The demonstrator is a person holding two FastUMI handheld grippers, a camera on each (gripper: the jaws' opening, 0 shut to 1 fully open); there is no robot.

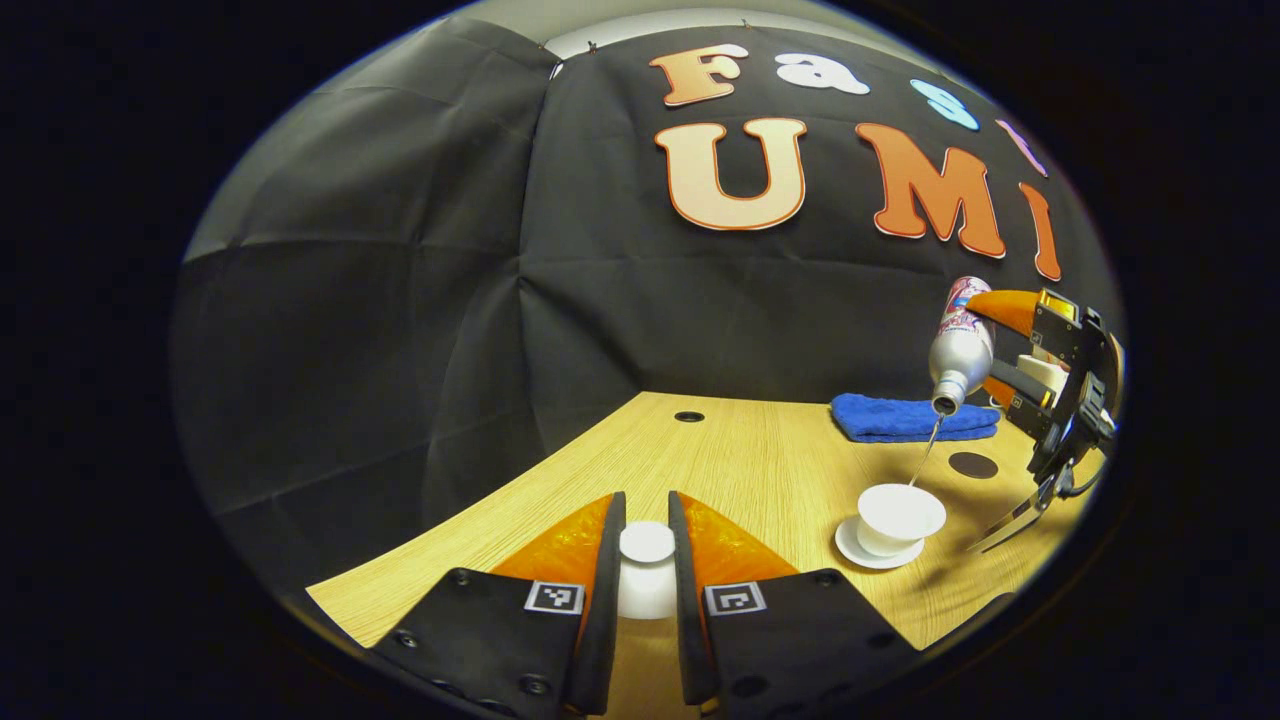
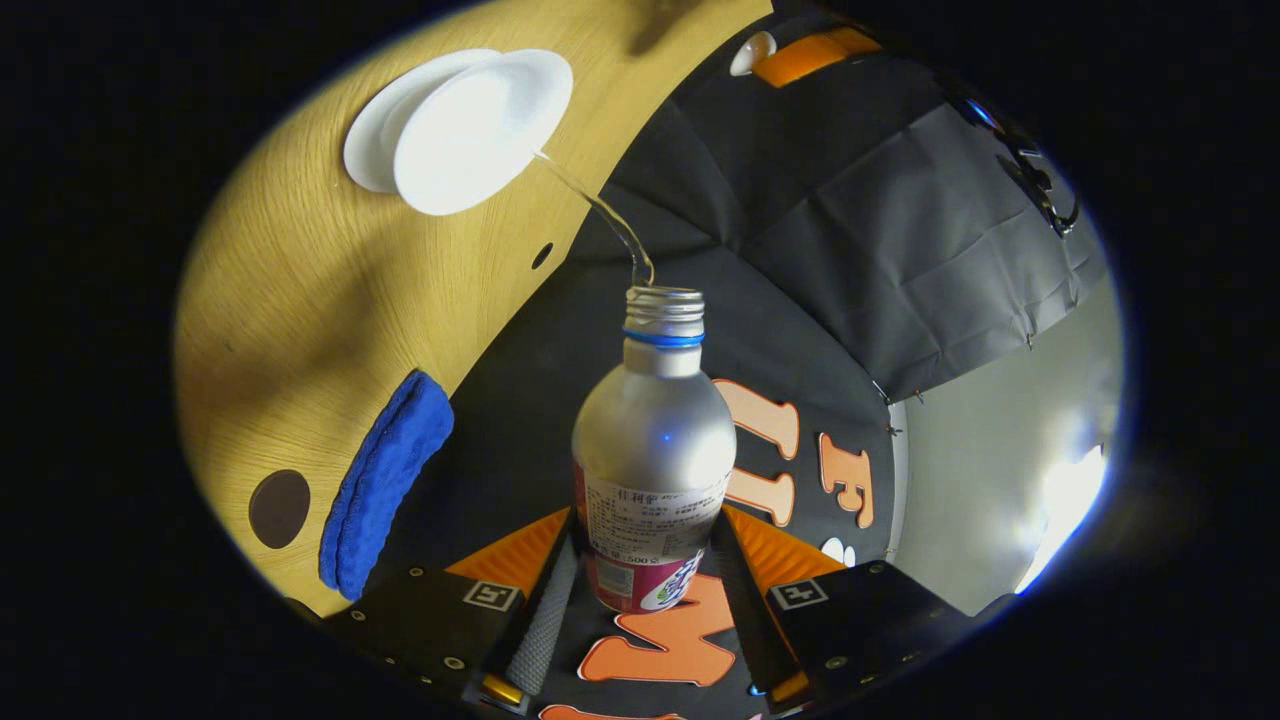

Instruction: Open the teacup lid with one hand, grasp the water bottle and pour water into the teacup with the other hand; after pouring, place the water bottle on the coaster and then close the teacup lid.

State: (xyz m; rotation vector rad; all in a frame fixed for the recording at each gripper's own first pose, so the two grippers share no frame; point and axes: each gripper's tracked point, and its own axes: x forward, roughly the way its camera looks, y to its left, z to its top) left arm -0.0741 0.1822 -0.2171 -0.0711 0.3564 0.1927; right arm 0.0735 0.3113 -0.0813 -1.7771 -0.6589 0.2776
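A: Closest in, in the left gripper view, the left gripper (image 1: 647, 560) was clamped on the white teacup lid (image 1: 647, 570), both fingers pressed against its sides, the knob poking up between them above the wooden counter (image 1: 740, 460).

B: And it was held well off to the side of the teacup (image 1: 898, 517), which sat uncovered on its white saucer (image 1: 858, 552) farther along the counter.

A: Over in the right gripper view, the right gripper (image 2: 645, 585) was closed on the water bottle (image 2: 652, 455), fingers squeezing the labelled lower part of the silver body.

B: The bottle was tipped mouth-down, no cap on the threaded neck, and a thin stream of water (image 2: 600, 210) ran from the mouth to the cup's rim.

A: The left gripper view showed that same stream as a fine line dropping from the tilted bottle into the cup. Whether water had pooled inside, I could not tell.

B: Just beyond the cup lay the dark round coaster (image 1: 972, 464), bare on the wood.

A: Past that, a folded blue towel (image 1: 915, 417) rested near the counter's back edge, by the black cloth wall (image 1: 400, 300).

B: And a small dark hole (image 1: 688, 415) sat in the counter near that wall.
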